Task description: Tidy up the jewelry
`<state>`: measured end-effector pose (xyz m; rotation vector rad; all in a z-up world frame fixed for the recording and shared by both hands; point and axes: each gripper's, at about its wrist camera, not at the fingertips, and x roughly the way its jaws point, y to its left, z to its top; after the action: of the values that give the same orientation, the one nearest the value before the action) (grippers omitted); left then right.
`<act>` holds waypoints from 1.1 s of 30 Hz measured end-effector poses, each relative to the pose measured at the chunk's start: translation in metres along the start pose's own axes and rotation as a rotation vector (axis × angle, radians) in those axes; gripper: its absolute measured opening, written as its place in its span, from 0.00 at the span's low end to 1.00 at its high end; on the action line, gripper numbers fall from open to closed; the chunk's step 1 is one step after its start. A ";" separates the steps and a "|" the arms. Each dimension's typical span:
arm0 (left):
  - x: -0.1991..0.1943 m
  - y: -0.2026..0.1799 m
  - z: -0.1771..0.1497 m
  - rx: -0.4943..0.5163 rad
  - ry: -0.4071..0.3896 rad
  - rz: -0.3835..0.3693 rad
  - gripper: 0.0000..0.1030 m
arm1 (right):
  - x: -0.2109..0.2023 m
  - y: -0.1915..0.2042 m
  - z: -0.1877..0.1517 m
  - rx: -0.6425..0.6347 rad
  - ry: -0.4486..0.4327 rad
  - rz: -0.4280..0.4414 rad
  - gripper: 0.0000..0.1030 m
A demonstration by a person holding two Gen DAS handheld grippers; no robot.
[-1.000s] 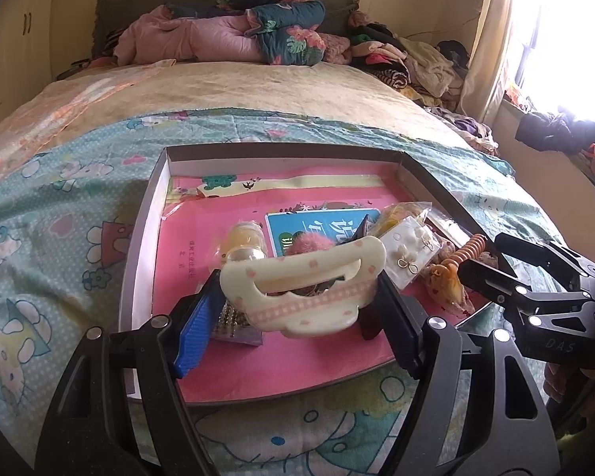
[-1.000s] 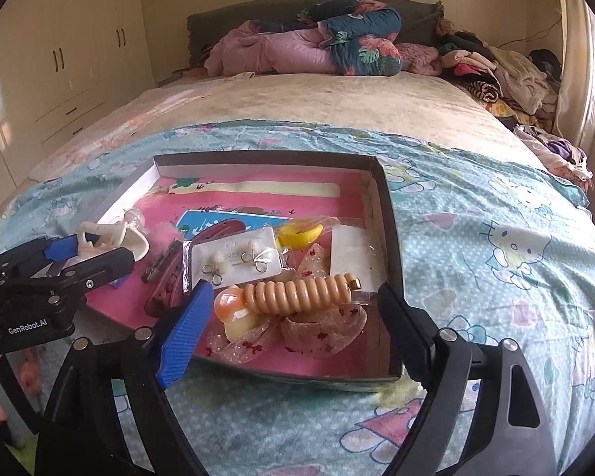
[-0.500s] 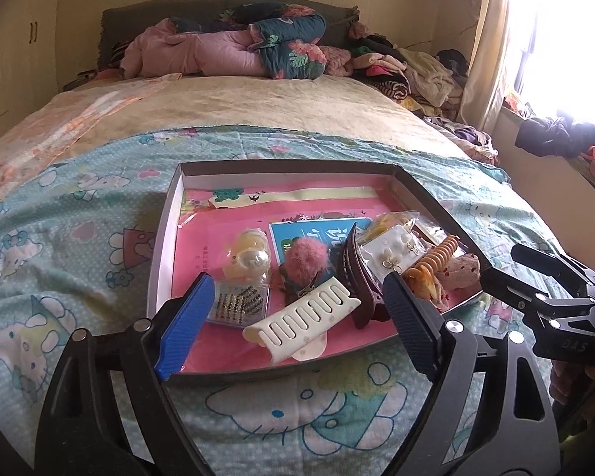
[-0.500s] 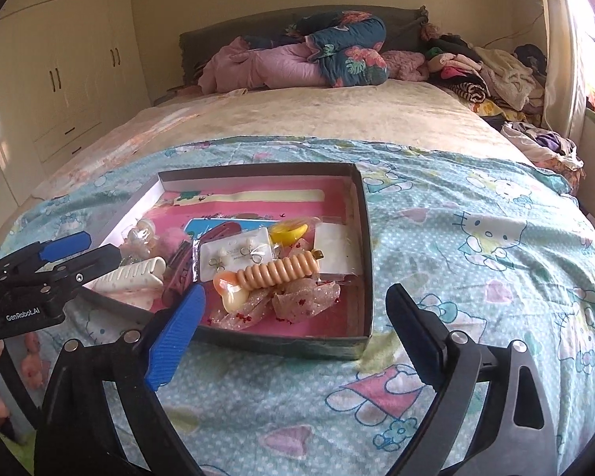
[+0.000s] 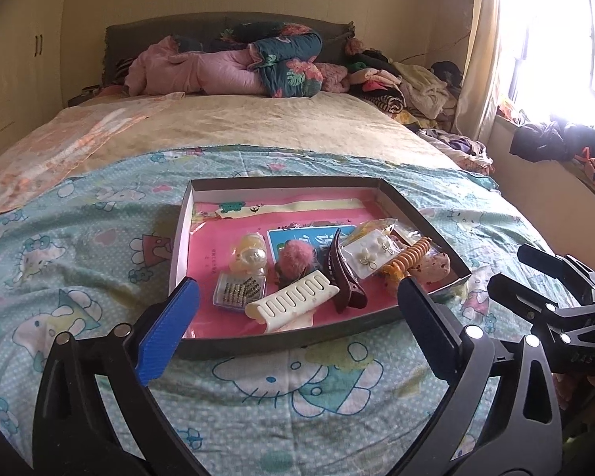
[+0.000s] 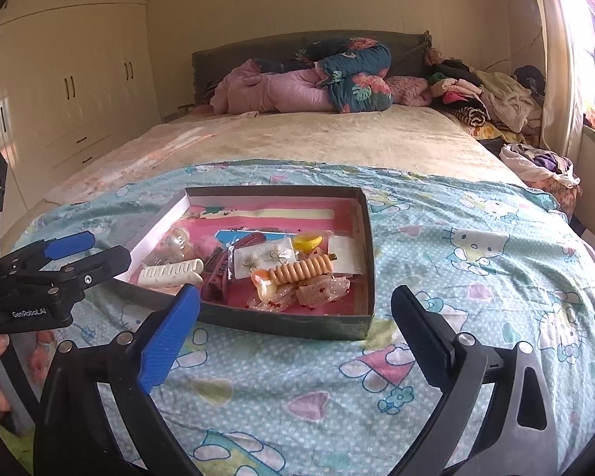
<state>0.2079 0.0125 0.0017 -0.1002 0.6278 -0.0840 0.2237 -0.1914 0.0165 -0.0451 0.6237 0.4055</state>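
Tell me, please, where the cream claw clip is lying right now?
In the left wrist view the cream claw clip lies in the tray near its front rim, between the clear box of small pins and the dark brown clip.

pink-lined box (image 5: 416,218), cream comb clip (image 5: 293,304), brown claw clip (image 5: 343,277), aqua cartoon-cat sheet (image 5: 79,246)

Right gripper (image 6: 295,317) jaws opening, nothing between them, above the cartoon-print blanket (image 6: 476,277). Shallow box (image 6: 371,261) just beyond, holding a cream claw clip (image 6: 172,273) near left, orange spiral clip (image 6: 303,269) centre, yellow piece (image 6: 307,242) behind it. Left gripper (image 6: 75,254) at left, jaws opening, empty.
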 end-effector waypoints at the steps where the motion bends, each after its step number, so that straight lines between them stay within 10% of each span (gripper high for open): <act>1: -0.004 0.000 -0.001 -0.002 -0.005 0.002 0.89 | -0.003 0.001 0.000 -0.002 -0.006 0.000 0.92; 33: -0.061 -0.004 -0.042 0.025 -0.124 0.042 0.89 | -0.060 0.026 -0.045 -0.056 -0.110 -0.038 0.94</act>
<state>0.1335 0.0126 0.0040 -0.0675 0.5043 -0.0442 0.1440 -0.1960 0.0165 -0.0870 0.5023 0.3864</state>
